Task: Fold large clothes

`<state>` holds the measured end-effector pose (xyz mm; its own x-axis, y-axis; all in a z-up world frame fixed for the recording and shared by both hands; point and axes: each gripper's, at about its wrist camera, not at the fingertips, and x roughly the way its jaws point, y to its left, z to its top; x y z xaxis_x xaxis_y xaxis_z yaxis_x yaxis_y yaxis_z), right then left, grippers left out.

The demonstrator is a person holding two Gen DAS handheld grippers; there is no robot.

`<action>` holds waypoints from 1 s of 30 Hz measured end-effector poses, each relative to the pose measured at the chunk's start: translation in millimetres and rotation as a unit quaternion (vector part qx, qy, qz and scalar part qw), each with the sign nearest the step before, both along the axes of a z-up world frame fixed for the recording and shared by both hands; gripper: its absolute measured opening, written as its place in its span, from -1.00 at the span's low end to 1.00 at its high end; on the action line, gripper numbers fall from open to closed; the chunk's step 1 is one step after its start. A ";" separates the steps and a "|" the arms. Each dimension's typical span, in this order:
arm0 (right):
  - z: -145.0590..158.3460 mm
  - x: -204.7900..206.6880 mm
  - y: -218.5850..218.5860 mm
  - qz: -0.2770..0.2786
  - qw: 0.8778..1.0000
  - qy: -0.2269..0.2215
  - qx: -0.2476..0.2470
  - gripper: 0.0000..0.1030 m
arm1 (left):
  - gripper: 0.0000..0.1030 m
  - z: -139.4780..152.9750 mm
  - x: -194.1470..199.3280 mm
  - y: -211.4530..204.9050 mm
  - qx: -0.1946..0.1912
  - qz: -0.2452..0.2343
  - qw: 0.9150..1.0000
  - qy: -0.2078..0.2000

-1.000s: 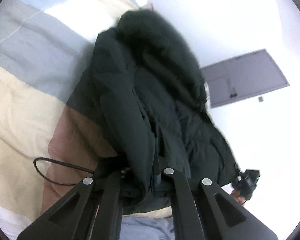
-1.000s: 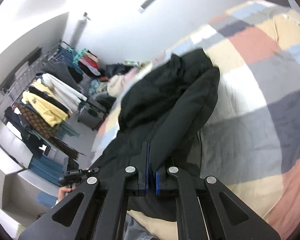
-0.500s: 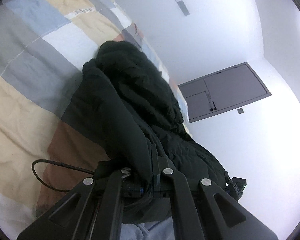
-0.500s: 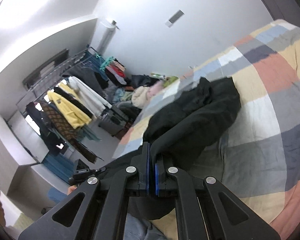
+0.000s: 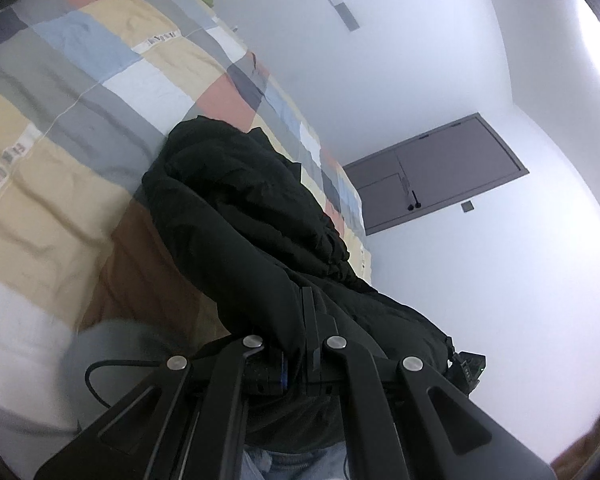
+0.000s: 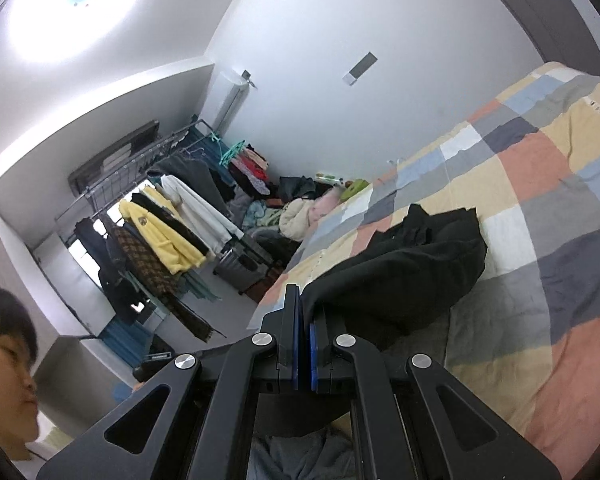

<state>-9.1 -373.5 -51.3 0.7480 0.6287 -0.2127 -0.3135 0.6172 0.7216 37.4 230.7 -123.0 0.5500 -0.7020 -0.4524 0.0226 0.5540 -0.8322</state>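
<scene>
A large black padded jacket lies on a checked bedspread, its near edge lifted off the bed. My left gripper is shut on the jacket's near edge, fabric bunched between the fingers. In the right wrist view the jacket stretches from my right gripper away across the bedspread. My right gripper is shut on another part of the near edge. The far end rests in a heap on the bed.
A grey door is in the white wall beyond the bed. A clothes rack with hung garments and piles of clothes stand left of the bed. The person's face is at the left edge. A black cable loops near the left gripper.
Both grippers have risen and tilted up while holding the jacket, so more wall and ceiling show. The jacket now looks more stretched toward me along the bed.
</scene>
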 end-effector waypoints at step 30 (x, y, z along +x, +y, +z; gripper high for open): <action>-7.4 138.3 -56.2 -0.058 0.994 0.092 0.024 -0.96 | -0.97 68.6 131.1 -38.1 0.125 0.036 0.991 0.030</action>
